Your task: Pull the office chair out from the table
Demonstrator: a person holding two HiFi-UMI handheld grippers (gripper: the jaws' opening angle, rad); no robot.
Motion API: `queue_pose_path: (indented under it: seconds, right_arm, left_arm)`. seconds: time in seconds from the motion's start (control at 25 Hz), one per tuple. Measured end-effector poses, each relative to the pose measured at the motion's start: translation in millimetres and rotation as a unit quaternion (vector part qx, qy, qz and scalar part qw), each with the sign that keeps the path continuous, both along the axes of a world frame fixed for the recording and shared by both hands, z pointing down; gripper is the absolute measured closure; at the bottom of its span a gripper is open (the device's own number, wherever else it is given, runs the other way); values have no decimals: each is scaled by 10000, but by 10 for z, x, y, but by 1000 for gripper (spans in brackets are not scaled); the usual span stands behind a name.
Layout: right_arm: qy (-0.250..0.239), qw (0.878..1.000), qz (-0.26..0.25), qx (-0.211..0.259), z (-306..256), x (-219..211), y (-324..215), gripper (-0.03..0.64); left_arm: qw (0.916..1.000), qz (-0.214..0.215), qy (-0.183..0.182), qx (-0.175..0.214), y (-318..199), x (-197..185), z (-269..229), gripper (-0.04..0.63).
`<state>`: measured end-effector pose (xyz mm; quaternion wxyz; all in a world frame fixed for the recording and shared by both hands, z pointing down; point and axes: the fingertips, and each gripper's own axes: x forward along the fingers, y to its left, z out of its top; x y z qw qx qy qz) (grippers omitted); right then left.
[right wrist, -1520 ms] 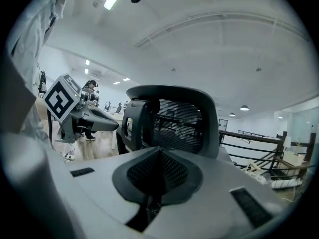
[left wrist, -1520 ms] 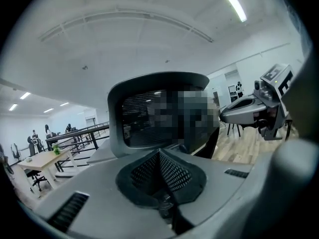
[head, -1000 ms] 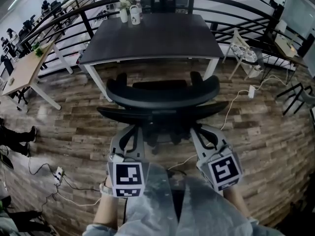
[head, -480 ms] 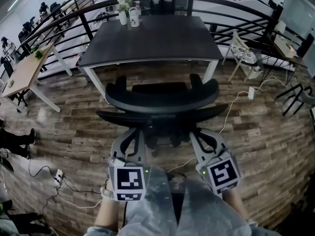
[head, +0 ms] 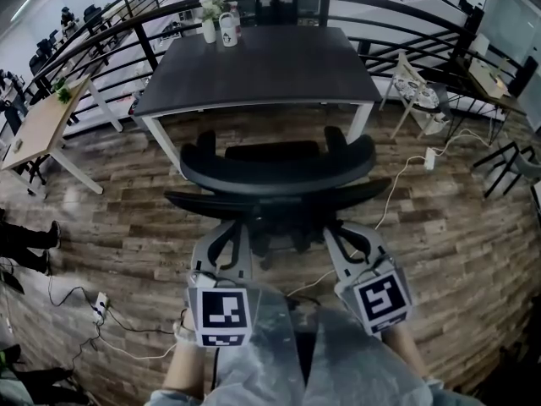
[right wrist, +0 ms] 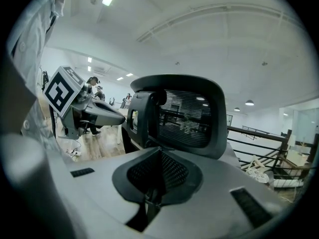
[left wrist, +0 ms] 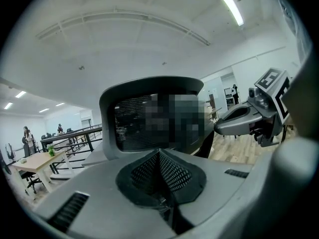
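Head view shows the office chair (head: 279, 166) standing where it stood a second ago, just clear of the near edge of the surface (head: 262, 66), your left gripper (head: 230, 237) and right gripper (head: 342, 235) behind it, jaws fully closed on nothing, so pulling looks finished.

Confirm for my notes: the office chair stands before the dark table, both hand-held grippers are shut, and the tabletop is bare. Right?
Not bare: the head view shows a mug and a vase of flowers at the far edge of the table. The office chair does stand before it, and the left hand-held gripper and right hand-held gripper are shut.
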<state>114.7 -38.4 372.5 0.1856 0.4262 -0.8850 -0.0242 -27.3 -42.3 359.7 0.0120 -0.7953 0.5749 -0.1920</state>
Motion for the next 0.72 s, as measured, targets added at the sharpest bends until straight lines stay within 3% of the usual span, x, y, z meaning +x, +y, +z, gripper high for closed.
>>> queue_pose_path:
  seconds: [0.72]
  right_arm:
    - [15,10000,-2,-67,24,6,8,614]
  left_arm:
    - [9999,38,33,-99,36,69,7,586]
